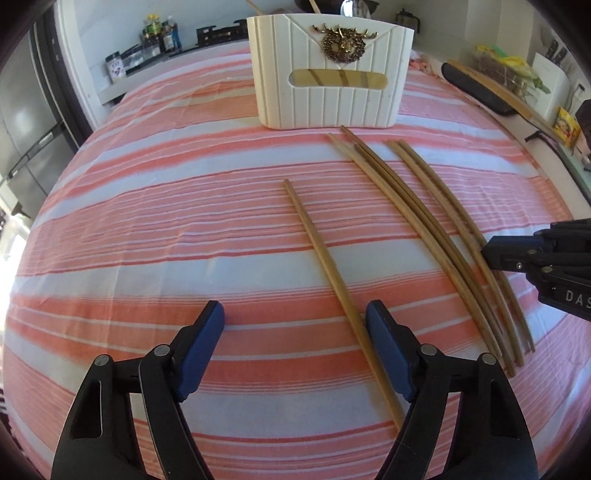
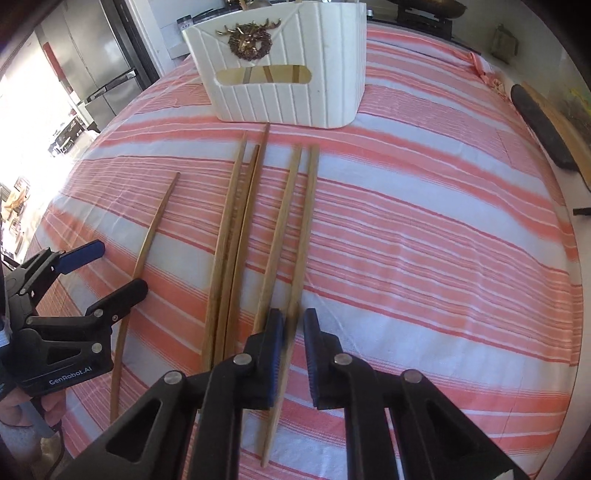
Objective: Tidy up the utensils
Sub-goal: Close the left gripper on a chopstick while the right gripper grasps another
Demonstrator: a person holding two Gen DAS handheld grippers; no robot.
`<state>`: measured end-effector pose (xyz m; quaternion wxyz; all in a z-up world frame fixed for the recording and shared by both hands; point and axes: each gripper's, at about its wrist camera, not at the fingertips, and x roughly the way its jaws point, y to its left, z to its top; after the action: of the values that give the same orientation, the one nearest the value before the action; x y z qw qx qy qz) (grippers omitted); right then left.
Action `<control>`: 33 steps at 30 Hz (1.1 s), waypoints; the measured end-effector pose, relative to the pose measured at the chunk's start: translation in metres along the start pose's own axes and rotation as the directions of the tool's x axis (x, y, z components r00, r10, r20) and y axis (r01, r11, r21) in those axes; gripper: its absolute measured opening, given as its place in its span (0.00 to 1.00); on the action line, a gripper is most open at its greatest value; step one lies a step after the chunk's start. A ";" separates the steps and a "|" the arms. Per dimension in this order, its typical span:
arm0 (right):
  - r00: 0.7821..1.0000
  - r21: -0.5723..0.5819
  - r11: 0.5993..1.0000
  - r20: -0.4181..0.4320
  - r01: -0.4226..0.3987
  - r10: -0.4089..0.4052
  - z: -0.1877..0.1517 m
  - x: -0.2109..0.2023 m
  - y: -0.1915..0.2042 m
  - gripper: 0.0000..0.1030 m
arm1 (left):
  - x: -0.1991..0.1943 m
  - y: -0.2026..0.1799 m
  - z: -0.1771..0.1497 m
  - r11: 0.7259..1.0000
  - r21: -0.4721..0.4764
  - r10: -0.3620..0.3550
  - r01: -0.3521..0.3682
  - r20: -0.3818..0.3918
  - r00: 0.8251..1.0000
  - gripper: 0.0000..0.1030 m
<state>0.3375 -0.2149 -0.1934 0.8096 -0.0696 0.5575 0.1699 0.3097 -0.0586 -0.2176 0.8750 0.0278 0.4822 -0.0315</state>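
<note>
A white ribbed holder (image 1: 328, 103) (image 2: 280, 99) with a brass deer badge stands at the far side of the striped cloth, with chopsticks showing through its slot. One chopstick (image 1: 325, 258) (image 2: 147, 240) lies between the fingers of my open left gripper (image 1: 295, 314) (image 2: 114, 269), close to the right finger. Three more chopsticks (image 1: 417, 214) (image 2: 236, 221) lie together to its right, then a pair (image 1: 443, 192) (image 2: 295, 206). My right gripper (image 2: 293, 319) (image 1: 487, 254) is down over the pair. Its jaws stand narrow around the right-hand stick, with a thin gap still showing.
The pink-and-white striped cloth (image 1: 184, 221) covers the whole table. A long dark board (image 1: 476, 92) (image 2: 543, 129) with a wooden piece lies along the right edge. Bottles and jars (image 1: 162, 33) stand on a counter behind, and a steel fridge (image 1: 26, 122) is at the left.
</note>
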 end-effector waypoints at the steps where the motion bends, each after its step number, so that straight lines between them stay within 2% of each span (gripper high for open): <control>1: 1.000 -0.005 1.000 -0.006 0.010 -0.010 0.001 0.000 0.002 0.11 | -0.001 0.000 -0.001 1.000 0.003 -0.001 0.001 0.001 1.000 0.69; 2: 1.000 -0.005 1.000 -0.012 0.016 -0.016 0.002 0.000 0.003 0.11 | -0.002 -0.001 -0.001 1.000 0.007 -0.005 0.005 0.003 1.000 0.66; 3: 1.000 -0.008 1.000 -0.013 0.017 -0.017 0.002 0.000 0.003 0.11 | -0.003 -0.004 -0.001 1.000 0.020 -0.009 0.009 0.005 1.000 0.57; 4: 1.000 -0.020 1.000 -0.013 0.023 -0.023 0.003 0.000 0.005 0.11 | -0.005 -0.007 -0.001 0.999 0.038 -0.011 0.011 0.010 1.000 0.45; 5: 0.999 -0.032 0.999 -0.011 0.034 -0.034 0.003 0.001 0.008 0.09 | -0.006 -0.011 -0.002 0.998 0.059 -0.011 0.010 0.015 1.000 0.37; 6: 0.999 -0.033 0.999 -0.007 0.039 -0.039 0.001 0.000 0.007 0.09 | -0.007 -0.013 -0.002 0.997 0.080 -0.014 0.013 0.016 1.000 0.21; 7: 0.999 -0.023 0.999 0.000 0.034 -0.034 0.000 -0.001 0.005 0.08 | -0.007 -0.015 -0.001 0.995 0.096 -0.017 0.016 0.014 1.000 0.13; 13: 0.999 0.041 0.998 0.026 0.042 -0.043 -0.018 -0.011 -0.015 0.07 | -0.008 -0.001 -0.001 0.993 0.109 -0.034 0.034 0.002 0.999 0.06; 20: 0.995 0.137 0.987 0.045 0.080 -0.086 -0.045 -0.027 -0.045 0.07 | -0.005 0.037 0.001 0.999 0.035 -0.031 0.032 -0.013 0.999 0.06; 23: 0.994 0.151 0.984 0.039 0.091 -0.098 -0.054 -0.032 -0.052 0.07 | -0.004 0.048 0.001 0.999 0.008 -0.054 0.054 -0.019 0.998 0.06; 26: 0.997 0.166 0.984 0.037 0.066 -0.073 -0.057 -0.036 -0.059 0.08 | -0.004 0.053 0.002 0.995 0.004 -0.096 0.096 -0.032 0.995 0.08; 27: 0.998 0.178 0.983 0.038 0.052 -0.059 -0.057 -0.038 -0.062 0.08 | -0.005 0.056 0.003 0.993 0.003 -0.119 0.120 -0.042 0.992 0.14; 28: 0.998 0.192 0.981 0.046 0.027 -0.037 -0.057 -0.041 -0.067 0.11 | -0.005 0.059 0.004 0.989 -0.001 -0.148 0.148 -0.049 0.988 0.29; 29: 0.999 0.207 0.978 0.049 -0.002 -0.009 -0.056 -0.045 -0.072 0.13 | -0.006 0.062 0.005 0.985 -0.008 -0.174 0.174 -0.054 0.983 0.38; 30: 0.999 0.219 0.975 0.049 -0.027 0.016 -0.054 -0.048 -0.075 0.13 | -0.007 0.067 0.006 0.980 -0.014 -0.201 0.201 -0.041 0.979 0.54; 31: 0.998 0.226 0.973 0.049 -0.045 0.034 -0.052 -0.051 -0.079 0.14 | -0.007 0.071 0.007 0.977 -0.016 -0.214 0.214 -0.046 0.976 0.60; 33: 0.998 0.215 0.975 0.035 -0.049 0.043 -0.049 -0.056 -0.082 0.17 | -0.004 0.075 0.011 0.974 -0.008 -0.228 0.228 -0.072 0.971 0.60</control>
<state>0.3057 -0.3171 -0.1660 0.8165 0.0339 0.5620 0.1282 0.3230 0.0148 -0.2065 0.8475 -0.0264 0.5137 -0.1310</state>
